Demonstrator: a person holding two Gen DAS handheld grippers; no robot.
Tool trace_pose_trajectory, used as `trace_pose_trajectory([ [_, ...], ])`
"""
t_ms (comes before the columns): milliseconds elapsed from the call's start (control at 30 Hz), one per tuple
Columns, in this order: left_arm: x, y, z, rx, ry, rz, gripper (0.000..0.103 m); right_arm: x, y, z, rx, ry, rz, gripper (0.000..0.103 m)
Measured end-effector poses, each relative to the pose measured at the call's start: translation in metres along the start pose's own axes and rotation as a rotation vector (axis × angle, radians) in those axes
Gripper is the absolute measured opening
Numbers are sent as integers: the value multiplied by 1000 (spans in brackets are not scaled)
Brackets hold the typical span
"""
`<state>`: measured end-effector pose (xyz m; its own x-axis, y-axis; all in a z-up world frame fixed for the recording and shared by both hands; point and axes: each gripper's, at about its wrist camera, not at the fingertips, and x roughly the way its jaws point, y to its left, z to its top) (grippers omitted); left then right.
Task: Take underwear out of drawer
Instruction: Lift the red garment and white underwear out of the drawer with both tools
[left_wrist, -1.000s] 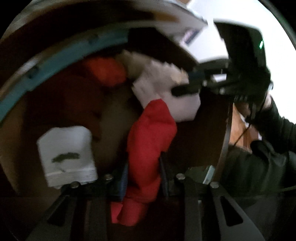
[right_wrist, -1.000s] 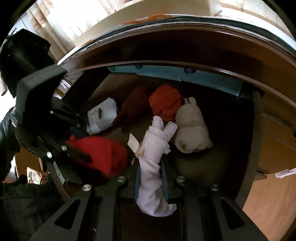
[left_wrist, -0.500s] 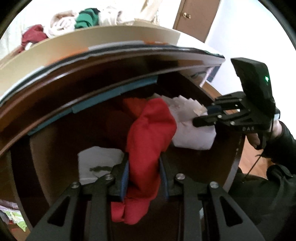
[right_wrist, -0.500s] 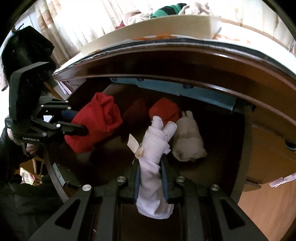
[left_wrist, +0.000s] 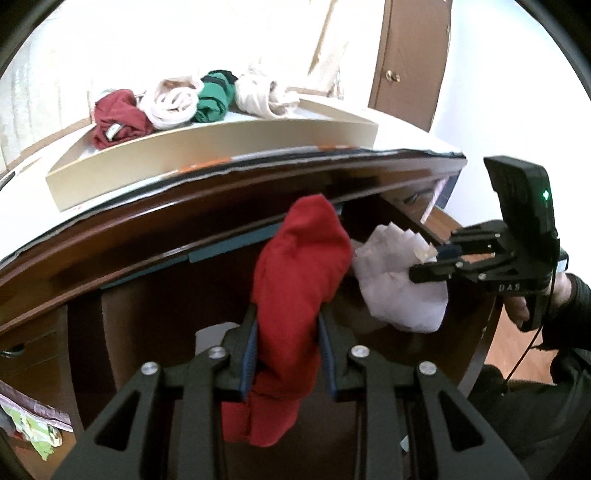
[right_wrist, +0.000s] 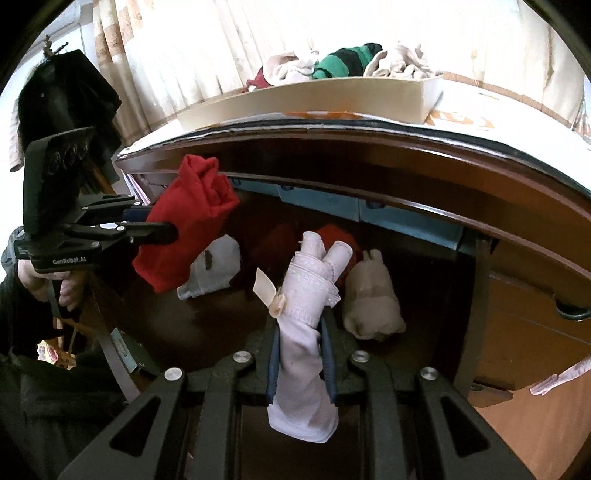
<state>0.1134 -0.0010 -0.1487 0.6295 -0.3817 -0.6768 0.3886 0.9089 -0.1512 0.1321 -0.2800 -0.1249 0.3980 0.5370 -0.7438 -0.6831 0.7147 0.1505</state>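
We have both pieces off the drawer floor. Left gripper (left_wrist: 286, 332) is clamped on the red roll (left_wrist: 301, 266), right gripper (right_wrist: 301, 347) is clamped on the pale lilac roll (right_wrist: 306, 314); cloth fills both gaps, no slack showing.

Change vs a second back: left view was buried in the drawer (right_wrist: 406, 218), looking at the floor and the white folded piece (right_wrist: 216, 269). Now it looks up past the front rail and sees the tan tray (left_wrist: 221, 147) on top of the dresser, with maroon, cream, green and beige rolls already in it. Red roll rides up with it and hangs above the drawer opening, clear of the rest. Right side barely shifts: same grip, same roll, view tipped up a little so the tray shows.

Our read: extraction is done for these two, and the tray looks like the drop spot. Still in the drawer: white folded piece, beige roll (right_wrist: 373, 299), a red one (right_wrist: 332, 236) behind it.
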Motion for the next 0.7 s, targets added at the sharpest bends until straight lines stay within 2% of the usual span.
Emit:
trace_pose_trajectory([
  [267,-15,1,-2,-3,-68,21,27,-12,5,-4,-39,-66,-14,21],
  [700,-31,6,-6,-40,-179,58,27,-22,7,-5,-19,-127,15,21],
])
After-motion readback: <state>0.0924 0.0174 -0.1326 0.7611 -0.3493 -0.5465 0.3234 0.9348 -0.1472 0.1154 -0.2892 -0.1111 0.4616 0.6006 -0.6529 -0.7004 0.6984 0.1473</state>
